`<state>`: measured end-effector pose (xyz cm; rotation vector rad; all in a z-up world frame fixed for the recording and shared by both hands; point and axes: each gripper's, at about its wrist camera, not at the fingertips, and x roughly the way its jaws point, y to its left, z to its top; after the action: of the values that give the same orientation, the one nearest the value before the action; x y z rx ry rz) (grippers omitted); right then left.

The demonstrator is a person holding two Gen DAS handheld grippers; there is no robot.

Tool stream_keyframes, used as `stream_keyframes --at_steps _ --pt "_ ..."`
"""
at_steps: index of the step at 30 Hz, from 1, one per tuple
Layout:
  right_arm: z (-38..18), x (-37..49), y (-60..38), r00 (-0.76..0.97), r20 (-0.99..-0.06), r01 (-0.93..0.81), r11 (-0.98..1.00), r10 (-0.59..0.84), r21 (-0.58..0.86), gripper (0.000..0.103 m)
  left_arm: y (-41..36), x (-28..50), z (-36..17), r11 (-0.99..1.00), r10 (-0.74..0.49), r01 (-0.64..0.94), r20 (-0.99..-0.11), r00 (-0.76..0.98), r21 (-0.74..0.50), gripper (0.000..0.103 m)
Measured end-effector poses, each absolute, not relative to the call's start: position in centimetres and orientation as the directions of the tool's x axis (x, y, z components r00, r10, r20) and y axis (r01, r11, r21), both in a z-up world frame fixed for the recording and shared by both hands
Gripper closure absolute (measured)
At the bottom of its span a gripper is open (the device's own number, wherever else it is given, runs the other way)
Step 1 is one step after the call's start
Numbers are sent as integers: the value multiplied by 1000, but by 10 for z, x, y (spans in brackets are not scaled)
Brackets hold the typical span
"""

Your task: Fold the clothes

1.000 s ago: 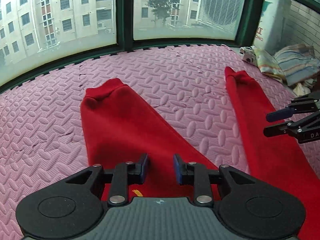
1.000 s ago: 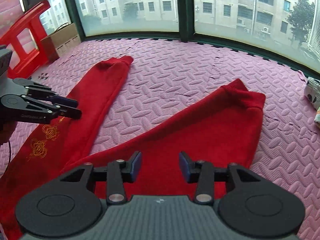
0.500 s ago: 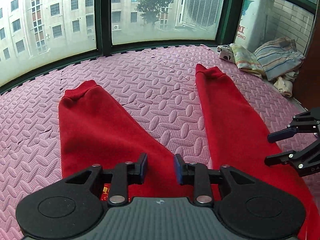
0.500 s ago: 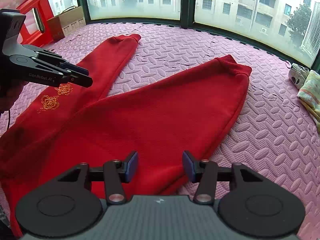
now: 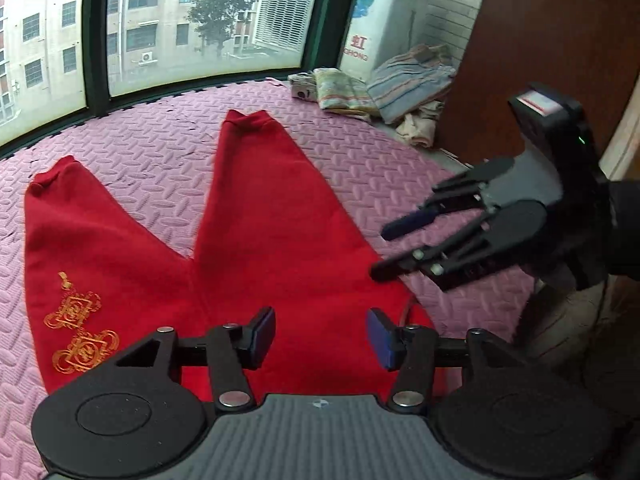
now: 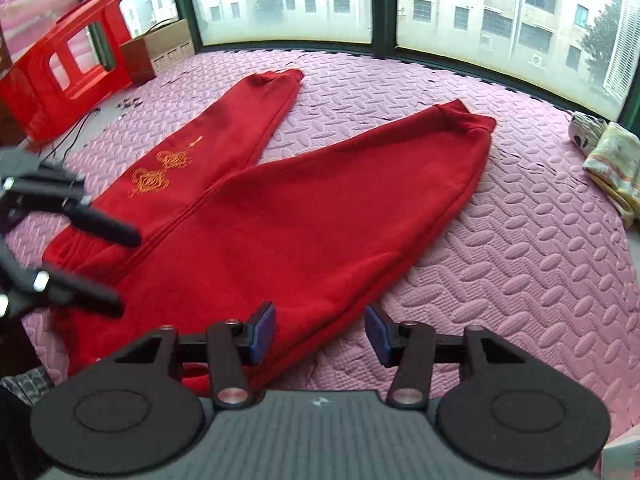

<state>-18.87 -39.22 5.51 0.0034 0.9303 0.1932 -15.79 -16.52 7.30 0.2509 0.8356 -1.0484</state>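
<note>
Now both grippers, left and right, have pulled back over the red trousers, fingers spread wider, holding nothing.

Left tool and right tool both hover with fingers spread apart, gripping nothing.

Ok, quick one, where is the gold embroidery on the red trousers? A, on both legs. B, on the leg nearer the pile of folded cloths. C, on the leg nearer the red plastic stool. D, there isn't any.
C: the gold embroidery sits on the leg of the red trousers that points toward the red plastic stool; the other leg, toward the folded cloths, is plain red.
</note>
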Motion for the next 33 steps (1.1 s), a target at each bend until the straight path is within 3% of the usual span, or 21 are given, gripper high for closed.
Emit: stream_keyframes --at_steps 3,8,12,14,18,19,27,33 --pt "57 -172 -417 595 -790 -65 988 148 137 53 -177 -184 69 445 -669 881 -714 206 -163 26" --pt "48 -128 -458 620 -779 88 978 93 187 55 -194 -205 56 410 -654 906 -726 213 -104 27" --pt "39 -93 -482 630 -773 174 959 66 224 56 -200 -203 43 448 -615 890 -752 238 -84 45" --pt "35 -77 -488 637 -769 202 954 44 222 56 -199 -200 40 465 -612 880 -752 244 -93 48" --pt "28 -46 -495 646 -763 243 942 21 232 62 -196 -197 41 455 -628 884 -742 234 -107 81" --pt "25 -40 -496 646 -763 253 940 11 228 62 -195 -195 43 452 -637 884 -737 225 -121 84" --pt "17 -13 -497 636 -771 303 926 -18 227 90 -152 -179 81 497 -728 838 -634 261 -225 88" --pt "50 -3 -481 696 -716 317 917 -51 243 94 -115 -166 94 563 -754 759 -581 307 -329 91"
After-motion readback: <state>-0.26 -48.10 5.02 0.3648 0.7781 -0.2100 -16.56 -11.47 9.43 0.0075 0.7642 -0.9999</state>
